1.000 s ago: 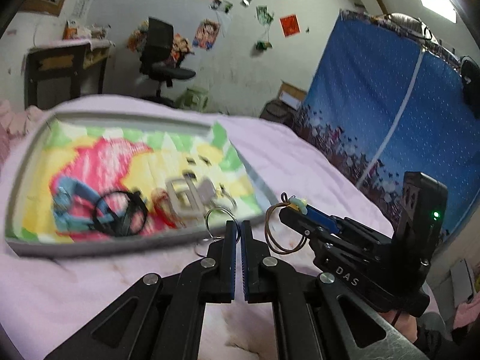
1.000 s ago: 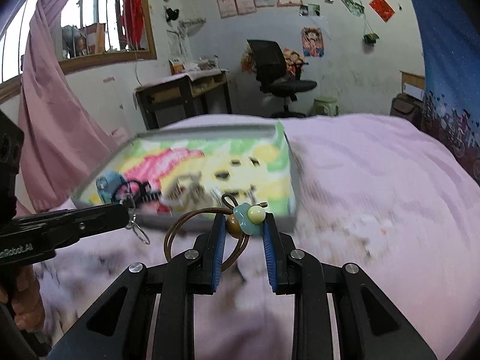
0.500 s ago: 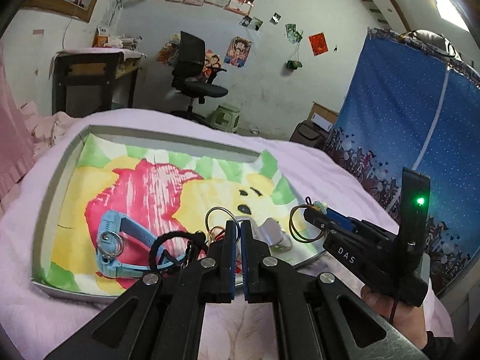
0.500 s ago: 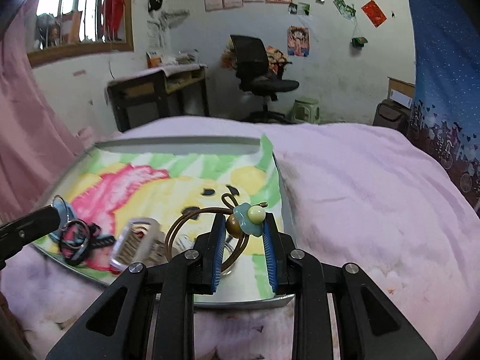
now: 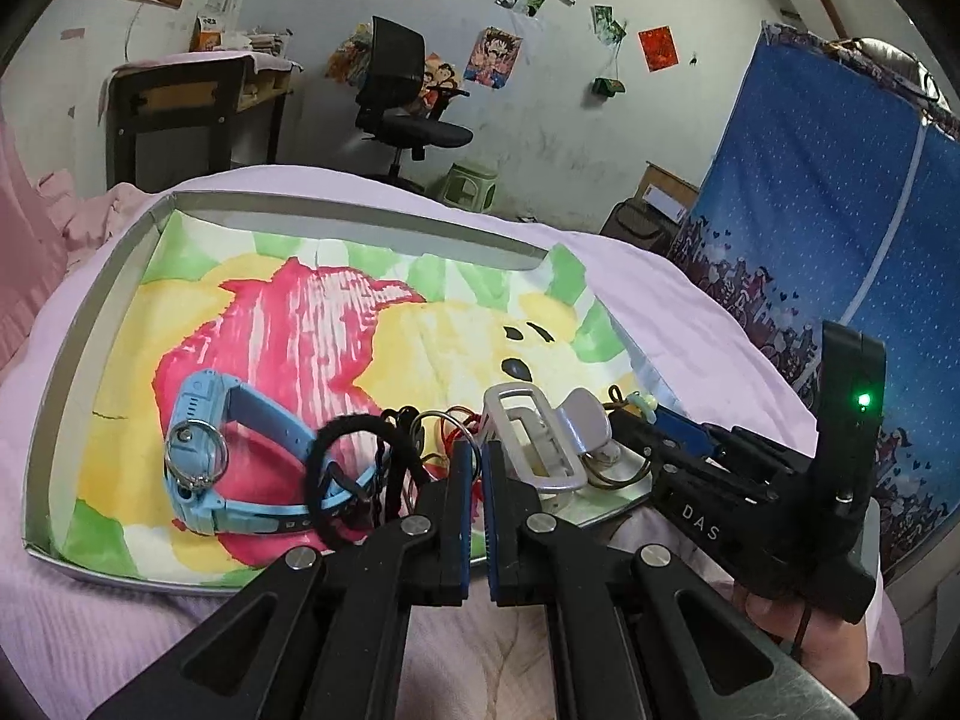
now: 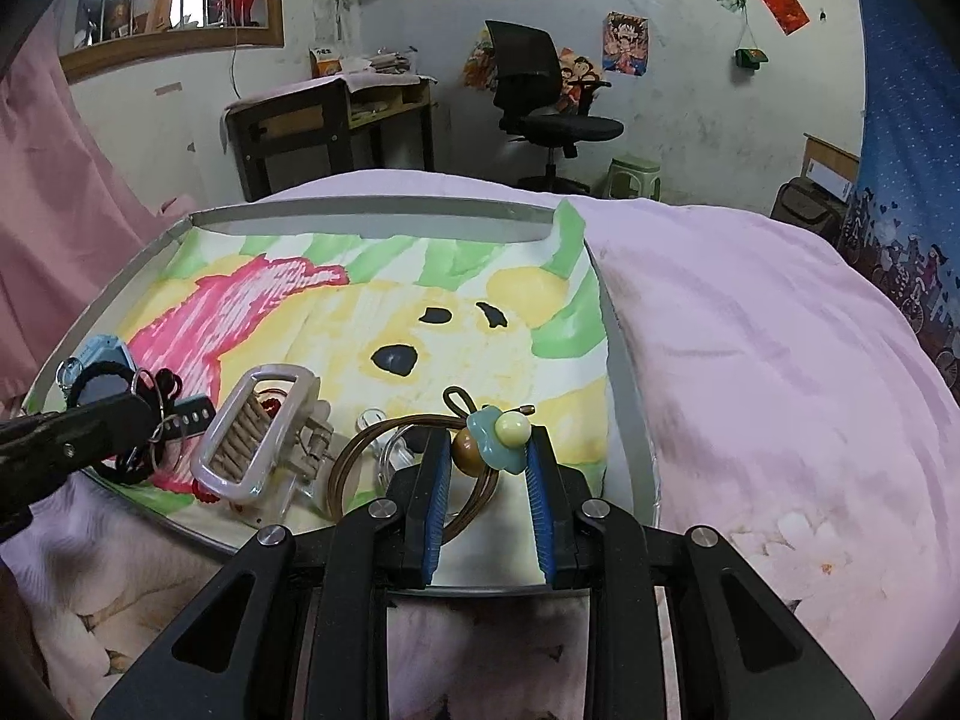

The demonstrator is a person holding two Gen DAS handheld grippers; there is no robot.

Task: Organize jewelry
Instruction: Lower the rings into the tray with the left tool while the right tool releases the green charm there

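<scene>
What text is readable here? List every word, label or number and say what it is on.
"DAS": white letters on the black body of the right gripper, seen from the left wrist.
Wall papers and posters: print too small to read.
Box on the desk: label too blurred to read.
Nothing else is legible.

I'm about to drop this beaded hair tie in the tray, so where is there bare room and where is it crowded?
Crowded: the tray's near edge, where the blue watch, black hair tie and white hair clip bunch together. Free: the whole far half, from the painted bear's black nose back to the far rim, and the near right corner beside the right gripper holding the beaded hair tie.
</scene>
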